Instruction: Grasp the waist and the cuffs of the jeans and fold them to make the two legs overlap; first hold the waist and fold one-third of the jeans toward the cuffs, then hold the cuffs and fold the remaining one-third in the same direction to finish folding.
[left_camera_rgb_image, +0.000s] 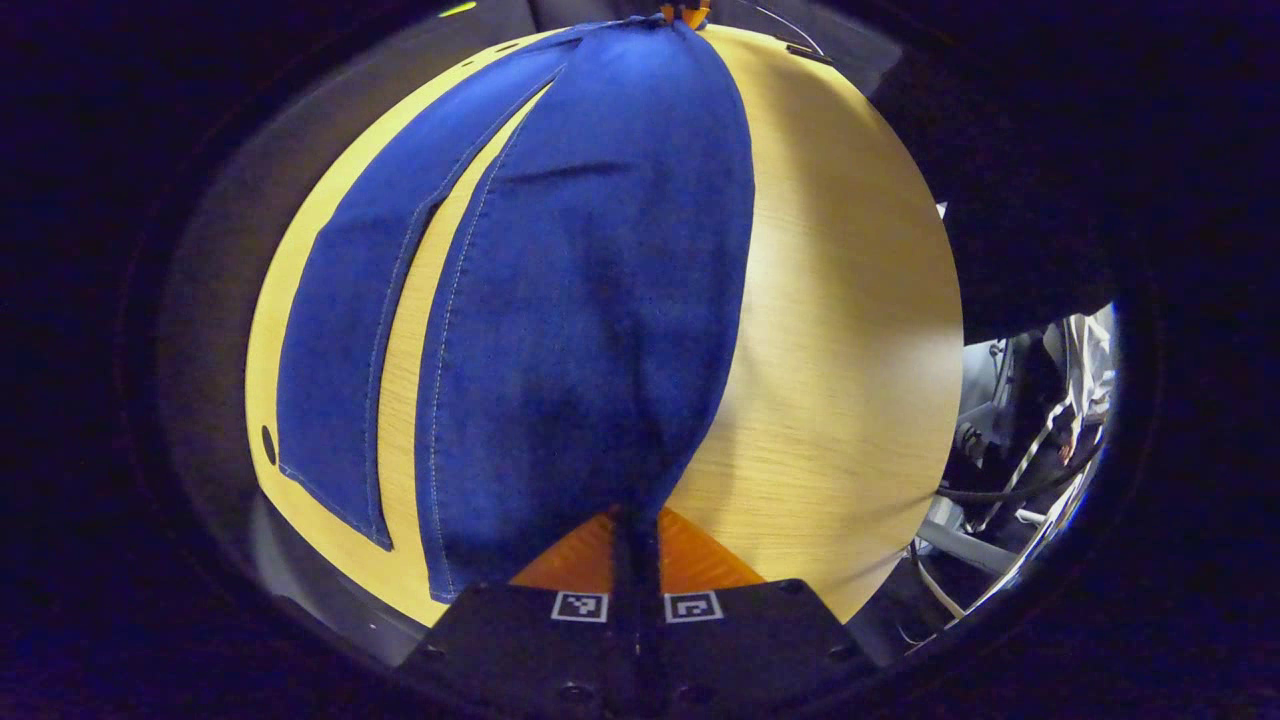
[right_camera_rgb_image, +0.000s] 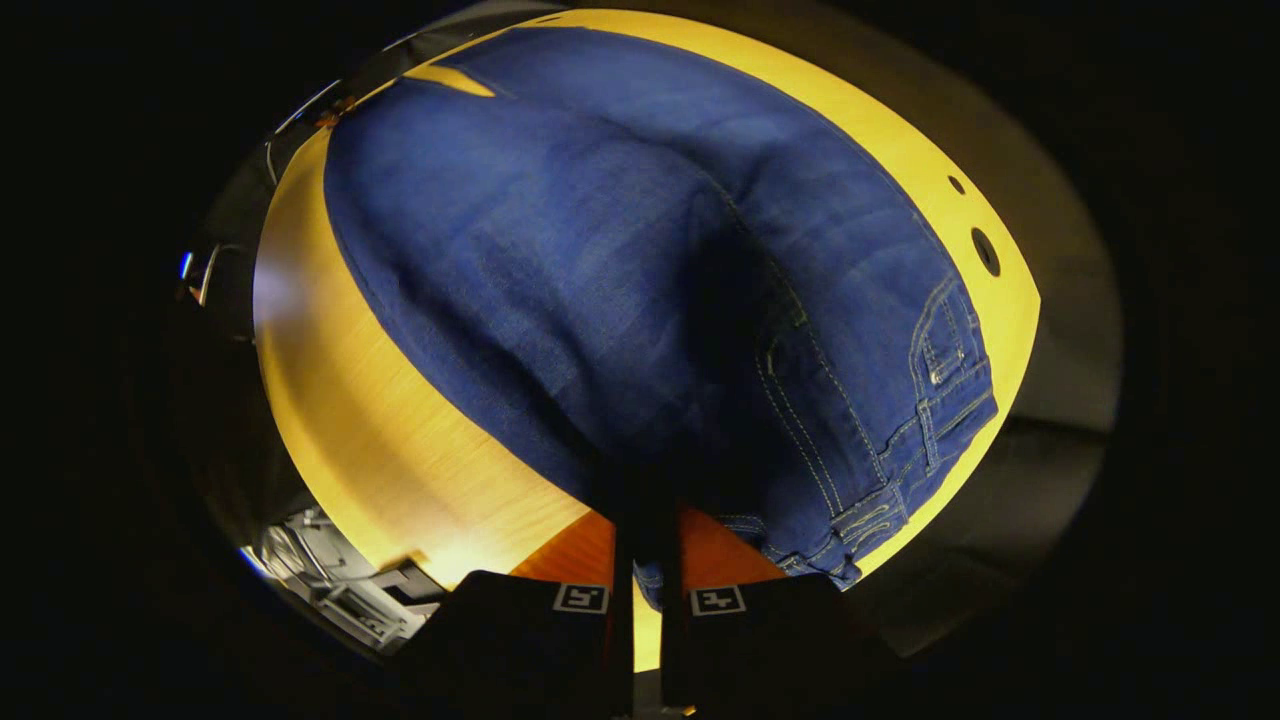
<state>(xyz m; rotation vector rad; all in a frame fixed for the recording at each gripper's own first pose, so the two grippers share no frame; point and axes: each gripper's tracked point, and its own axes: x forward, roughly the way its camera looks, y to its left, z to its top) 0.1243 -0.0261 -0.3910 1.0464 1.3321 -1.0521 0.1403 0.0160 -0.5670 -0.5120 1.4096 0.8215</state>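
Note:
Blue jeans (left_camera_rgb_image: 590, 300) lie lengthwise on a wooden table (left_camera_rgb_image: 850, 330). In the left gripper view, my left gripper (left_camera_rgb_image: 637, 515) is shut on the cuff end of the nearer leg, which rises off the table toward it. The other leg (left_camera_rgb_image: 350, 330) lies flat to the left. In the right gripper view, my right gripper (right_camera_rgb_image: 648, 500) is shut on the waist edge of the jeans (right_camera_rgb_image: 600, 260), with the waistband and belt loops (right_camera_rgb_image: 935, 370) to its right. The right gripper (left_camera_rgb_image: 682, 12) appears small at the far end, and the left gripper (right_camera_rgb_image: 335, 110) at the far upper left.
Bare table (right_camera_rgb_image: 380, 430) runs along one side of the jeans. The tabletop has small round holes (right_camera_rgb_image: 985, 250) near its edge. Cables and metal gear (left_camera_rgb_image: 1020, 450) sit beyond the table edge, and equipment (right_camera_rgb_image: 340, 590) sits below the near edge.

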